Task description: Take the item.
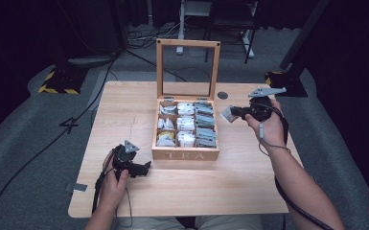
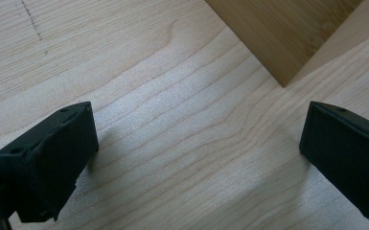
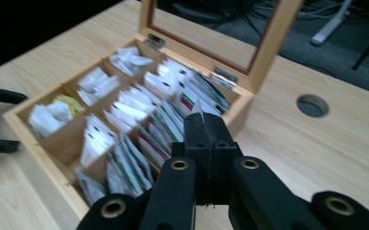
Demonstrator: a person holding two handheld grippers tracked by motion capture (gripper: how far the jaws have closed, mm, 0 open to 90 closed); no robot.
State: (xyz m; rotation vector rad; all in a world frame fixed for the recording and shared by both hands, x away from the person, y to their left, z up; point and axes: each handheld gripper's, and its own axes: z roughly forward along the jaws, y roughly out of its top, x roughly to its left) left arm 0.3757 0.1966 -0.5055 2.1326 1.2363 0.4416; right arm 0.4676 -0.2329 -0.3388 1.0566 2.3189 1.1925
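A wooden tea box [image 1: 184, 154] marked TEA stands open at the middle of the table, its glass lid [image 1: 188, 44] upright. Its compartments hold several tea bag packets [image 1: 186, 123]. My right gripper [image 1: 235, 113] hovers just right of the box, shut on a white tea bag packet [image 1: 226, 113]. In the right gripper view the jaws [image 3: 205, 127] are pressed together, with the packet's thin edge [image 3: 196, 106] showing between them above the box [image 3: 242, 103]. My left gripper [image 1: 144, 169] rests open on the table near the box's front left corner, with bare wood between its jaws [image 2: 196, 158].
A round cable hole [image 1: 222, 95] lies in the table behind the right gripper. The box corner [image 2: 278, 33] sits just ahead of the left gripper. Bare tabletop [image 1: 124, 110] lies left of the box. Stands and cables cover the floor beyond the table.
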